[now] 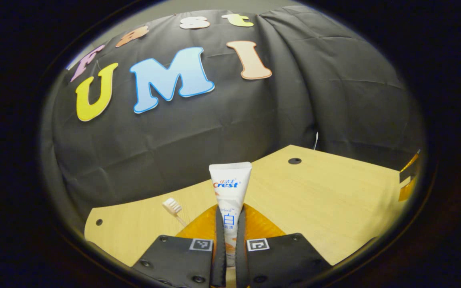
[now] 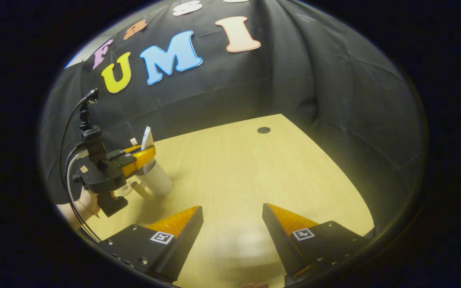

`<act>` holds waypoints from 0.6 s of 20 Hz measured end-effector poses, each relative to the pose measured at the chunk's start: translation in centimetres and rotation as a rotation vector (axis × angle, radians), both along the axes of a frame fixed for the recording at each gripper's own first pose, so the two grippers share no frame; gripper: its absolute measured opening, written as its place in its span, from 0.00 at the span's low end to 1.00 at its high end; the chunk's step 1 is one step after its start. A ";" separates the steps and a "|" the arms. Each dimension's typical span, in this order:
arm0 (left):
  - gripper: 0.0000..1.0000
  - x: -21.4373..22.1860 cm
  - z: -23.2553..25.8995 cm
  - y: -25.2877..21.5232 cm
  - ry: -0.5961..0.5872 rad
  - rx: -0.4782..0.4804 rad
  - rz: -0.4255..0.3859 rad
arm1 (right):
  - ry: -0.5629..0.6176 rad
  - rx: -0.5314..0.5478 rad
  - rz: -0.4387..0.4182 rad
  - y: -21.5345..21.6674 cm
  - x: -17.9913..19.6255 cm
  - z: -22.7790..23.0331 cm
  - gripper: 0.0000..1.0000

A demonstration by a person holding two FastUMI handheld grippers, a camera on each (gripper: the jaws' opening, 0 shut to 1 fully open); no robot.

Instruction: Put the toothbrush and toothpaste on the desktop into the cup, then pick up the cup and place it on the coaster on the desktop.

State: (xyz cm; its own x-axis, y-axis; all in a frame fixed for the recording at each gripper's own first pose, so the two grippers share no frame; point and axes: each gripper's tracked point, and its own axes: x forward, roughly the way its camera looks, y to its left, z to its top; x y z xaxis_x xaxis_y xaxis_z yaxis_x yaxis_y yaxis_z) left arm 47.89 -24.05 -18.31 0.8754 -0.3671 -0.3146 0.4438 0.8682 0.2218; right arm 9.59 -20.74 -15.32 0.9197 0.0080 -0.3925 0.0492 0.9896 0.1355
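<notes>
Here a pale wooden desktop meets the black cloth wall.

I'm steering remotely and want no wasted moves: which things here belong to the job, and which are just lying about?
Job:
- toothpaste, clamped upright in the left gripper
- toothbrush, head poking up beside it
- cup, white, under the left gripper
- right gripper, open over bare desk

Just there:
- desk
- round hole in the desktop

Pale wood-grain desktop, smooth with a soft sheen. The toothpaste tube looks like glossy plastic. Behind, the booth wall is matt, creased black cloth.
</notes>
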 end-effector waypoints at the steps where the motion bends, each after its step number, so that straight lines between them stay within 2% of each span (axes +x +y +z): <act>1: 0.22 -0.3 -0.2 0.0 -0.001 0.013 -0.002 | 0.002 0.005 -0.001 0.0 0.0 -0.1 0.91; 4: 0.21 -0.6 -0.4 0.2 -0.006 0.037 -0.008 | 0.004 0.019 -0.003 0.1 -0.2 -0.1 0.91; 5: 0.25 -0.7 -0.6 0.2 0.001 0.036 -0.008 | 0.003 0.024 -0.004 0.1 -0.2 0.0 0.91; 8: 0.26 -1.0 -0.9 0.3 0.007 0.042 -0.008 | 0.005 0.029 -0.003 0.2 -0.3 0.0 0.91; 9: 0.31 -1.2 -1.0 0.5 0.012 0.043 -0.009 | 0.006 0.031 -0.003 0.2 -0.2 0.0 0.91; 10: 0.32 -1.3 -1.0 0.6 0.011 0.043 -0.006 | 0.007 0.033 -0.001 0.2 -0.3 0.0 0.91; 11: 0.39 -1.6 -0.8 0.9 0.007 0.042 -0.003 | 0.008 0.035 0.001 0.3 -0.3 0.1 0.91; 12: 0.34 -1.9 -0.7 1.0 0.010 0.039 -0.003 | 0.007 0.036 0.002 0.5 -0.2 0.1 0.91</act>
State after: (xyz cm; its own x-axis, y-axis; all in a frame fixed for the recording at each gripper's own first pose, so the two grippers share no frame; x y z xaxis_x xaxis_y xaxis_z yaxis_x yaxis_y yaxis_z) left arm 46.04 -23.09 -19.04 0.8711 -0.3567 -0.3375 0.4485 0.8578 0.2509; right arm 9.40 -20.27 -15.24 0.9170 0.0246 -0.3980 0.0478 0.9841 0.1711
